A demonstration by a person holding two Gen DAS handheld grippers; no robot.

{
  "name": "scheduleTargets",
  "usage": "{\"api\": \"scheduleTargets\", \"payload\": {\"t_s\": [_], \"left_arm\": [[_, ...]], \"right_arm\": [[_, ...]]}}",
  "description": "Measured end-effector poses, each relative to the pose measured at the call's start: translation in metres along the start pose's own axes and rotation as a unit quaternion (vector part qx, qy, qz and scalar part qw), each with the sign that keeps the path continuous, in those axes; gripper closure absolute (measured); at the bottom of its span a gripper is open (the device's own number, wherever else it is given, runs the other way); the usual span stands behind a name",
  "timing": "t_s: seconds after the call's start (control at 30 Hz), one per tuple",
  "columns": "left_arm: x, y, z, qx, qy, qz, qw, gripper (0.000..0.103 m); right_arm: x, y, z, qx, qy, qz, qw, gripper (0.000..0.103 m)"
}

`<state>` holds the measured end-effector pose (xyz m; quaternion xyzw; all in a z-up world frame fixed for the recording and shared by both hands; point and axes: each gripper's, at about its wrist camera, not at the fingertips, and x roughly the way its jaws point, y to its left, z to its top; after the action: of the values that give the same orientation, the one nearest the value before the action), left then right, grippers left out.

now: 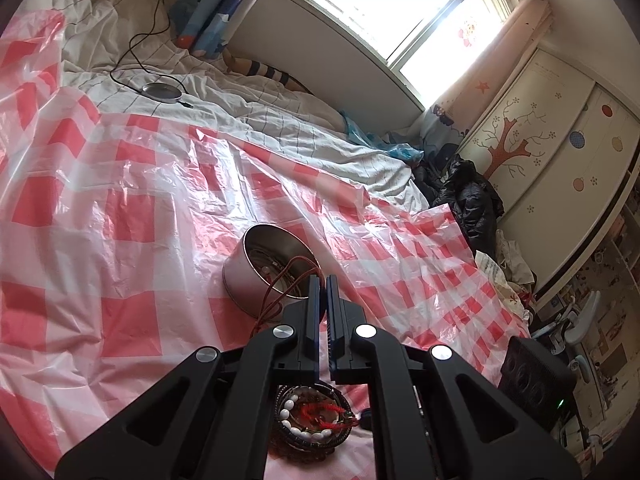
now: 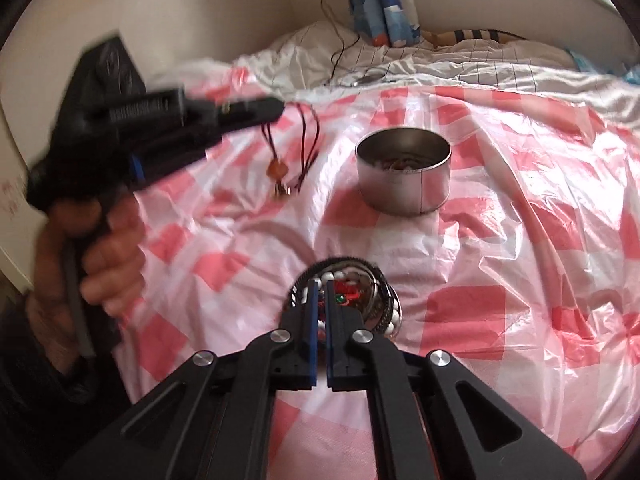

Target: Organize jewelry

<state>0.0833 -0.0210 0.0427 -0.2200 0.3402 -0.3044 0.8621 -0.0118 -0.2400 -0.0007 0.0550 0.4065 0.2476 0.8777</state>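
My left gripper (image 1: 323,278) is shut on a red-brown cord necklace (image 1: 299,259), which loops down in front of a round metal tin (image 1: 256,276). In the right wrist view a hand holds that left gripper (image 2: 280,110) up at the left, and the necklace (image 2: 304,140) dangles from it with an amber pendant (image 2: 279,169) over the sheet. The tin (image 2: 404,176) stands upright farther back with jewelry inside. My right gripper (image 2: 322,286) is shut with its tips down in a pile of bracelets (image 2: 360,296). Whether a strand is pinched there is hidden. The same pile (image 1: 312,420) lies under my left gripper.
Everything rests on a red and white checked plastic sheet (image 2: 500,260) spread over a bed. White bedding (image 1: 280,120) with a black cable and a round grey device (image 1: 162,91) lies behind. Dark clothes (image 1: 472,196) and a black speaker (image 1: 536,376) sit at the bed's right edge.
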Motion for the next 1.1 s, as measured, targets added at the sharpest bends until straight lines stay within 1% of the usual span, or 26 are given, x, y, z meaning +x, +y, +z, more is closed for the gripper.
{"api": "scheduleTargets", "payload": {"t_s": [0.1, 0.3, 0.47, 0.67, 0.87, 0.93, 1.0, 1.03, 1.1], "left_arm": [[0.000, 0.000, 0.000, 0.002, 0.000, -0.001, 1.0000, 0.100], [0.001, 0.000, 0.000, 0.002, 0.001, -0.001, 1.0000, 0.100], [0.008, -0.006, 0.003, 0.013, 0.002, -0.003, 0.9999, 0.100], [0.030, -0.018, 0.013, 0.039, -0.003, -0.012, 0.9992, 0.100], [0.057, -0.021, 0.034, 0.037, -0.018, -0.032, 0.9986, 0.100], [0.067, -0.019, 0.038, 0.031, -0.015, -0.037, 0.9987, 0.100], [0.081, -0.012, 0.041, 0.024, -0.004, -0.030, 0.9993, 0.100], [0.092, -0.006, 0.042, 0.018, 0.008, -0.015, 0.9997, 0.099], [0.113, 0.005, 0.041, 0.009, 0.052, 0.037, 0.9979, 0.096]], "right_arm": [[-0.013, -0.008, 0.005, 0.034, -0.030, 0.041, 0.998, 0.101], [-0.026, -0.027, 0.011, 0.091, -0.061, 0.084, 0.990, 0.101], [-0.026, -0.031, 0.018, 0.097, -0.070, 0.086, 0.989, 0.101], [-0.020, -0.052, 0.047, 0.128, -0.105, 0.090, 0.982, 0.101], [-0.015, -0.071, 0.068, 0.149, -0.131, 0.086, 0.976, 0.101], [-0.011, -0.077, 0.076, 0.154, -0.138, 0.087, 0.974, 0.101], [-0.004, -0.083, 0.084, 0.161, -0.141, 0.091, 0.973, 0.101], [-0.001, -0.086, 0.087, 0.162, -0.141, 0.091, 0.972, 0.101], [0.010, -0.089, 0.094, 0.163, -0.138, 0.089, 0.973, 0.101]]}}
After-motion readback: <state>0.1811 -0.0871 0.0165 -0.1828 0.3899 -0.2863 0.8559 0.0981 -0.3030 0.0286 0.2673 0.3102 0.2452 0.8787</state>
